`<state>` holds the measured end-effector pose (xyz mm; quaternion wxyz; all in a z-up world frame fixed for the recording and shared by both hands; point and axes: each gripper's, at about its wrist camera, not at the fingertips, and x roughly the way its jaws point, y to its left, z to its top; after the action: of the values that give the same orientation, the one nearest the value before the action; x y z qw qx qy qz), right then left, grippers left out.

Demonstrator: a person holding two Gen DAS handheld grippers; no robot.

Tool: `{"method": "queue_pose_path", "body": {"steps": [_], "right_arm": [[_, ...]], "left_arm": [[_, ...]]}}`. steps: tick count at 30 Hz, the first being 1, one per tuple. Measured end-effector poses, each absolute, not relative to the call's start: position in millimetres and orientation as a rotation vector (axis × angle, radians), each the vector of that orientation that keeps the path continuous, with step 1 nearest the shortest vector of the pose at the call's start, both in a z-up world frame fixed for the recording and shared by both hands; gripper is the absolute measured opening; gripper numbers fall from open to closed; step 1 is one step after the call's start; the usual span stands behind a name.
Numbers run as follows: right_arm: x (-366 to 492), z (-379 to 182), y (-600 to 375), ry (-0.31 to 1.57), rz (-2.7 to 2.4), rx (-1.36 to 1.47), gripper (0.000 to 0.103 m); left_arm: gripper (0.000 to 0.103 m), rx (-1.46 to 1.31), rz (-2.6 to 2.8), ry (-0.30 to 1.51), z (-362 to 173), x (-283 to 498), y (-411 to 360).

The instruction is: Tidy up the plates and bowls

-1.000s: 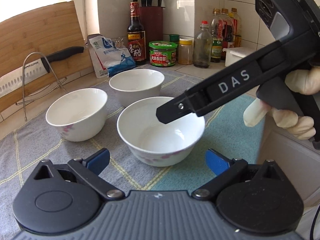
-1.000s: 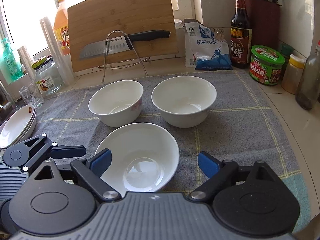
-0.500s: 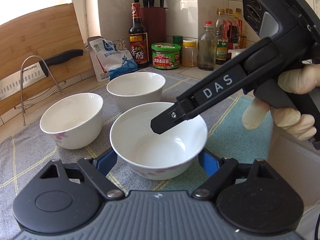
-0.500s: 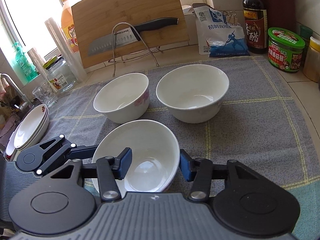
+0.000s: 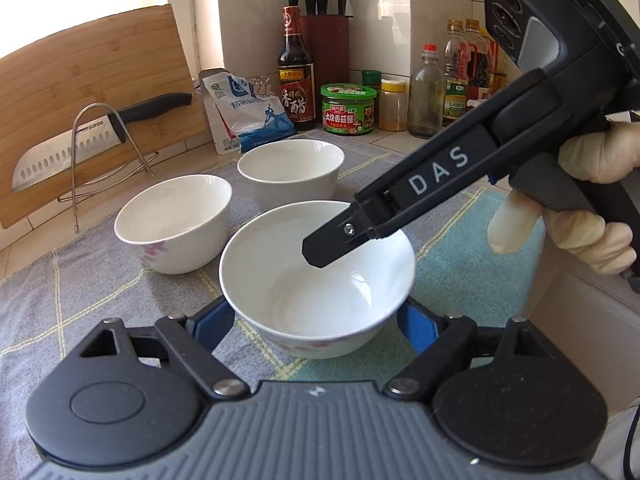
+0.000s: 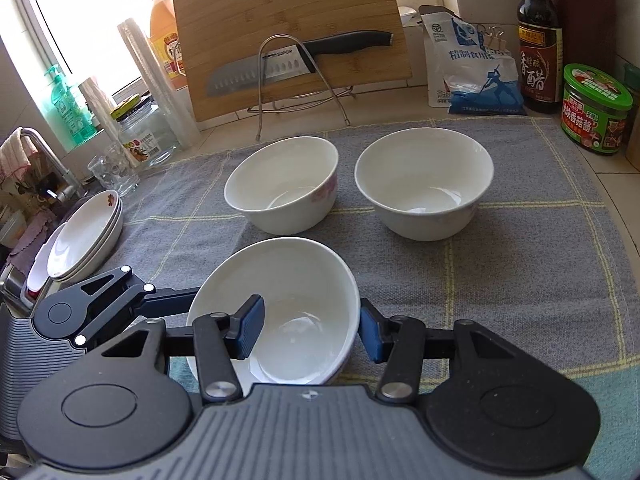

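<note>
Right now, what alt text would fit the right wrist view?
Two blue-padded fingers pinch the rim of the nearest white bowl on a grey towel. Two more bowls sit behind, a cutting board beyond.

Bright window [image 6: 92, 12] daylight, blown-out glare, sharp focus, fisheye-bent edges.

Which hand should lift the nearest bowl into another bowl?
Probably left: the left hand-held gripper has just closed across the nearest bowl, pads on both sides; the right hand-held gripper only pinches its rim.
</note>
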<state>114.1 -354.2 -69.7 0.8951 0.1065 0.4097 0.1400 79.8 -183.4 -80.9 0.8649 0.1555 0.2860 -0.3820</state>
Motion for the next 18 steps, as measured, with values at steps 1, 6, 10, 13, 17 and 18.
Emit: {"method": "queue_pose_path", "body": {"steps": [1,6,10,13,17,18], "right_arm": [[113,-68,-350,0.849,0.301,0.22,0.056],[110,-64,-324,0.848,0.351,0.208,0.056],[109,-62,-299,0.857,0.387,0.193,0.056],[108,-62,-282,0.865,0.413,0.187,0.056],[109,-62,-261,0.876,0.439,0.171,0.056],[108,-62,-256,0.879,0.445,0.167,0.056]], "left_arm": [[0.088,0.323,-0.793,0.602,-78,78,-178],[0.088,0.307,-0.756,0.61,-72,69,-149],[0.088,0.296,-0.727,0.62,-70,62,-125],[0.088,0.287,-0.702,0.626,-68,55,-109],[0.088,0.279,-0.679,0.632,-67,51,-91],[0.088,0.278,-0.674,0.635,-67,51,-87]]}}
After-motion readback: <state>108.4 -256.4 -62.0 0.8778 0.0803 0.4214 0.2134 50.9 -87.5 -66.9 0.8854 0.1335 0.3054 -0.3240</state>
